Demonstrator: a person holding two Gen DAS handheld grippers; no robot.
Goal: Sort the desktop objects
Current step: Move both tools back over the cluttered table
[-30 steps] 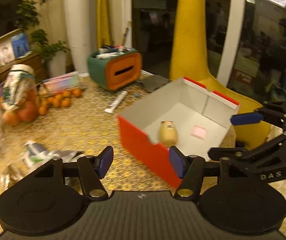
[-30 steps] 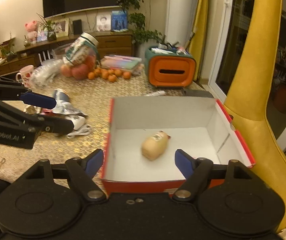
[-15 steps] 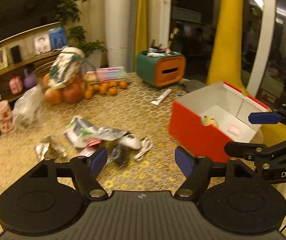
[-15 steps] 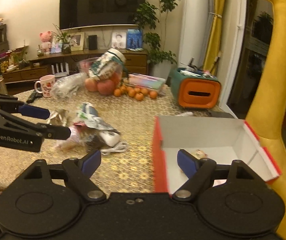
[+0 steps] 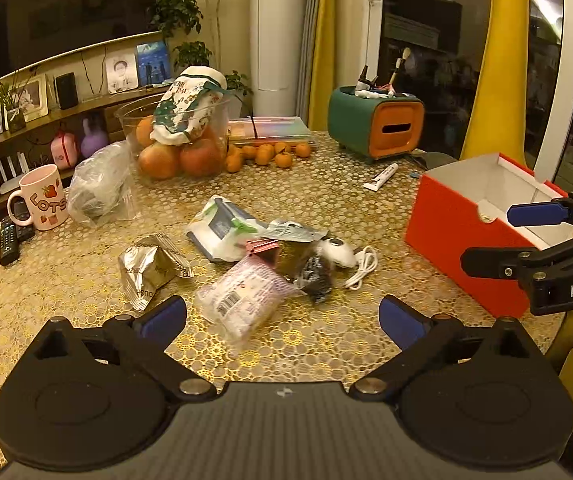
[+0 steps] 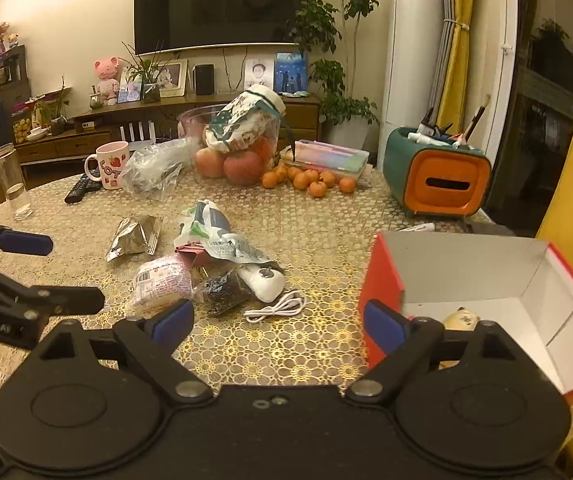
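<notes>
From the red box [image 6: 382, 280] on my right to the clutter heap's pink-wrapped packet [image 5: 242, 296] ahead, my left claw [image 5: 282, 316] and right claw [image 6: 278, 320] are both opening wide and empty, so I risk snagging the white cable [image 5: 360, 266] beside it.

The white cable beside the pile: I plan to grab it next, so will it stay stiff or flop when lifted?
The white cable lies in loose loops on the table, so it would probably droop and swing. It looks thin and light. One end may trail against the white device beside it.
</notes>
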